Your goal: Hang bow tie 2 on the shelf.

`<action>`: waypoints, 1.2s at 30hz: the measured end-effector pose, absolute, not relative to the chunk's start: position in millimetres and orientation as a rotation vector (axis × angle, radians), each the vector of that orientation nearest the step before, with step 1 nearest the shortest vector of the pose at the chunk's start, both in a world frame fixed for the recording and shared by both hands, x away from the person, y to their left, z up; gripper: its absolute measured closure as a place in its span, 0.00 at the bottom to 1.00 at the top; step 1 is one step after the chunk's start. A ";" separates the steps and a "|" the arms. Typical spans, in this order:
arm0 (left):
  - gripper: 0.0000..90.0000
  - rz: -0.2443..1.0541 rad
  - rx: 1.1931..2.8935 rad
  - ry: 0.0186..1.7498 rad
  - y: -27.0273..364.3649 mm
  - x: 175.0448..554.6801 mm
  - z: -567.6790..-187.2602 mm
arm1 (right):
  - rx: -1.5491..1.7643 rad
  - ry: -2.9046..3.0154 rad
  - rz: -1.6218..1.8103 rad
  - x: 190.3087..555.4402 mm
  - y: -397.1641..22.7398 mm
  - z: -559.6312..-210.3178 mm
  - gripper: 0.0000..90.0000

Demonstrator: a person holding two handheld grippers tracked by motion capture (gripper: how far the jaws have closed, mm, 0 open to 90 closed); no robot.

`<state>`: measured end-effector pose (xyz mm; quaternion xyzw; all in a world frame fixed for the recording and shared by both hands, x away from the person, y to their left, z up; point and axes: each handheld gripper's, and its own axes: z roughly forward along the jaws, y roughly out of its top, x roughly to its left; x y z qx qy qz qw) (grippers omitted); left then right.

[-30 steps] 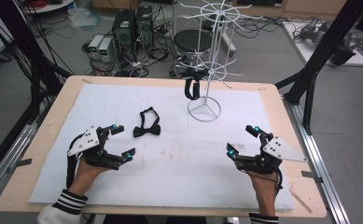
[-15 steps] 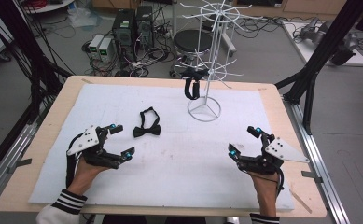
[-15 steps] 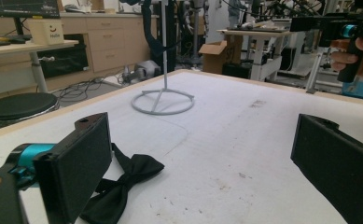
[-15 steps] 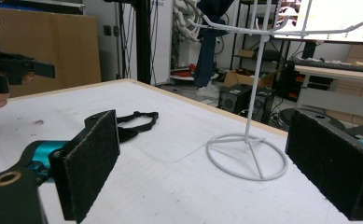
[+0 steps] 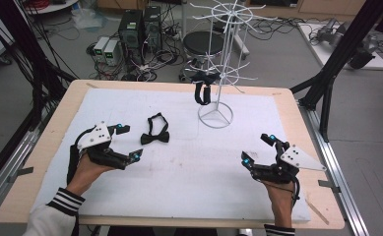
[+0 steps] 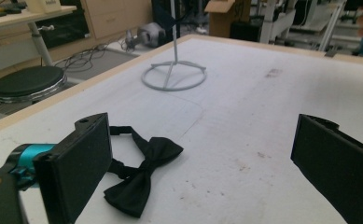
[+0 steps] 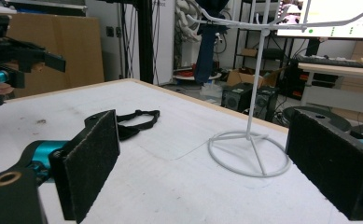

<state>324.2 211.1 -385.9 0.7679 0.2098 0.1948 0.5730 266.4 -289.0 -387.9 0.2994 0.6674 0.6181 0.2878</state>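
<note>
Near edge of the worktop (image 5: 41,196): both hands resting on the white sheet, left claw (image 5: 130,142) near-left, right claw (image 5: 259,149) near-right, well apart. Both claws stand wide and empty; the gripper views show broad gaps between the black pads. Since a second ago the left claw has crept slightly right and away, toward the loose black fabric bow tie (image 5: 155,133), while the right claw has barely shifted. Judgement: the left hand is opening the approach to a pick-up; no contact yet, tie untouched. The tie lies flat on the sheet just right of and beyond the left claw, its strap looped on the far side; in the left gripper view it sits low, close to the left pad (image 6: 83,163) rather than centred between the jaws (image 6: 139,175). A small turn toward it seems needed before closing. Bare sheet all around the tie, and a wide clear stretch in the middle between the hands. Farther off, right of centre, the white wire display rack with a ring base (image 5: 215,115) stands upright; a second black bow tie (image 5: 202,88) already hangs from a low arm on its left side. The other arms look free. Rack base is well clear of the worktop's far edge.
</note>
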 end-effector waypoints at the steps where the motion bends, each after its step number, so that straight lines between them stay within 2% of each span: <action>1: 0.06 0.457 1.814 0.494 210.2 325.7 -384.4 | 0.796 1.777 1.653 266.8 -289.6 -387.9 0.10; 14: 0.06 0.484 2.045 0.460 194.4 345.0 -369.8 | 0.789 1.763 1.684 265.3 -294.2 -385.8 0.10; 27: 0.06 0.493 2.221 0.440 185.5 372.5 -371.5 | 0.771 1.776 1.702 264.6 -289.2 -385.1 0.10; 36: 0.06 0.444 2.319 0.438 180.1 394.9 -378.1 | 0.767 1.775 1.708 265.5 -288.9 -385.6 0.10</action>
